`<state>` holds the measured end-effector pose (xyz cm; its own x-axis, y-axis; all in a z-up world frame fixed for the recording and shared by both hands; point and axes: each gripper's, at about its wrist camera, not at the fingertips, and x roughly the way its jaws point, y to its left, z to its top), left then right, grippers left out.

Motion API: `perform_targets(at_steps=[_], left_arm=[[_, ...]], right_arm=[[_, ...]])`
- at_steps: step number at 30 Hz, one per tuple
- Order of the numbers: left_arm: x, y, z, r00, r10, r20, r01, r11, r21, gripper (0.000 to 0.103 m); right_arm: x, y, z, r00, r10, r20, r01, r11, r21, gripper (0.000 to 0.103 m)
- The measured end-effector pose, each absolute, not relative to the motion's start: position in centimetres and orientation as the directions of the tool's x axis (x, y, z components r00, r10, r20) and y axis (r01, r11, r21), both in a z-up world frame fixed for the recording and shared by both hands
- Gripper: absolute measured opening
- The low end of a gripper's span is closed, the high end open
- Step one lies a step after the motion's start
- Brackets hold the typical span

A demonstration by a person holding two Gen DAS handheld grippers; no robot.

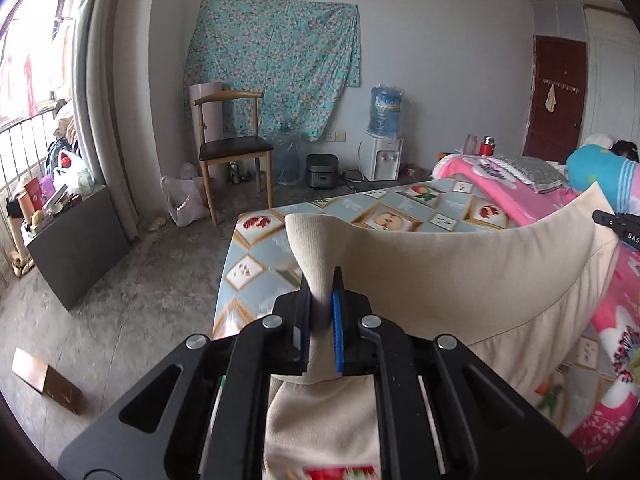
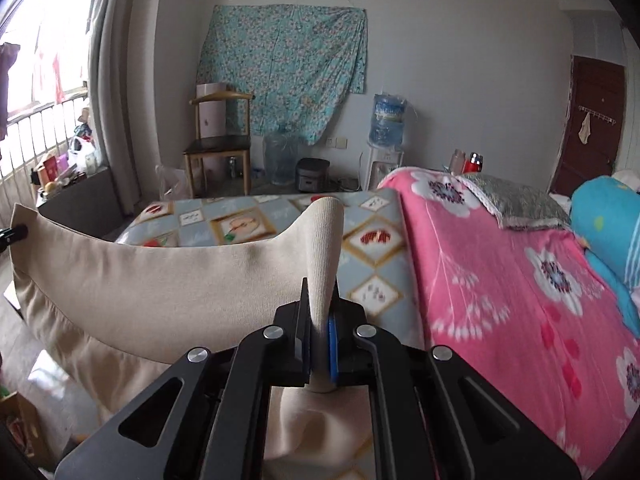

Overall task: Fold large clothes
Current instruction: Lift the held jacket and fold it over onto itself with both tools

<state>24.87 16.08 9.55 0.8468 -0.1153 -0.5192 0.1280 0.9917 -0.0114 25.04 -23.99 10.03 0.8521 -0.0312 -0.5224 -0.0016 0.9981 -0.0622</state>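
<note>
Ribbed beige garment (image 1: pixel 440 264), taut between grippers

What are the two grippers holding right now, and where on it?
Both hold the beige garment: left gripper and right gripper each pinch one end of its top edge, which sags between them.
</note>
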Motion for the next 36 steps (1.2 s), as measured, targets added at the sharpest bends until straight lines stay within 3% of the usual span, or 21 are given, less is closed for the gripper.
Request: perform_targets(at_steps=[5, 11, 18, 21, 22, 24, 25, 26, 29, 31, 36], left_arm=[[36.9, 16.0, 7.7, 0.785, -0.109, -0.61, 0.133, 0.991, -0.005, 0.008], [44.7, 15.5, -3.0, 0.563, -0.03, -0.826, 0.115, 0.992, 0.043, 0.008], [44.3, 16.4, -0.7, 0.626, -0.064, -0.777, 0.113, 0.994, 0.009, 0.007], [45.3, 16.0, -2.0, 0.594, -0.041, -0.803, 0.113, 0.993, 0.033, 0.008], [45.5, 15.8, -3.1, 0.57, -0.038, -0.821, 0.123, 0.992, 0.039, 0.012], [45.8, 15.7, -4.0, 0.541, -0.019, -0.841, 0.133, 0.989, 0.063, 0.024], [45.7, 15.9, -3.9, 0.538, 0.004, -0.843, 0.12, 0.989, 0.082, 0.037], [45.3, 16.3, -3.4, 0.551, 0.016, -0.834, 0.103, 0.991, 0.087, 0.043], [43.1, 18.4, -0.5, 0.632, -0.011, -0.775, 0.06, 0.998, 0.034, 0.051], [40.9, 19.4, 1.2, 0.675, -0.029, -0.737, 0.063, 0.998, 0.018, 0.051], [35.8, 18.2, 1.1, 0.636, -0.146, -0.758, 0.176, 0.983, -0.042, 0.052]], right_arm=[[35.6, -24.8, 7.1, 0.813, -0.049, -0.58, 0.022, 0.998, -0.053, 0.006], [43.2, -25.4, -2.6, 0.643, -0.063, -0.763, 0.018, 0.998, -0.067, 0.006], [43.3, -25.9, -1.3, 0.678, -0.031, -0.735, 0.006, 0.999, -0.036, 0.006], [44.6, -25.9, -3.1, 0.637, -0.035, -0.77, 0.016, 0.999, -0.032, 0.006], [45.3, -25.9, -4.4, 0.597, -0.038, -0.802, 0.009, 0.999, -0.041, 0.008], [45.8, -25.8, -5.4, 0.561, -0.06, -0.826, 0.007, 0.998, -0.068, 0.022], [45.5, -26.1, -5.2, 0.562, -0.083, -0.823, 0.023, 0.996, -0.085, 0.033], [45.0, -26.3, -4.6, 0.573, -0.099, -0.814, 0.038, 0.995, -0.094, 0.038], [42.4, -28.0, -1.5, 0.63, -0.102, -0.77, 0.081, 0.995, -0.065, 0.045], [39.7, -28.6, 0.6, 0.666, -0.081, -0.742, 0.082, 0.996, -0.036, 0.045], [32.7, -25.8, -0.3, 0.642, 0.129, -0.756, -0.11, 0.991, 0.076, 0.045]])
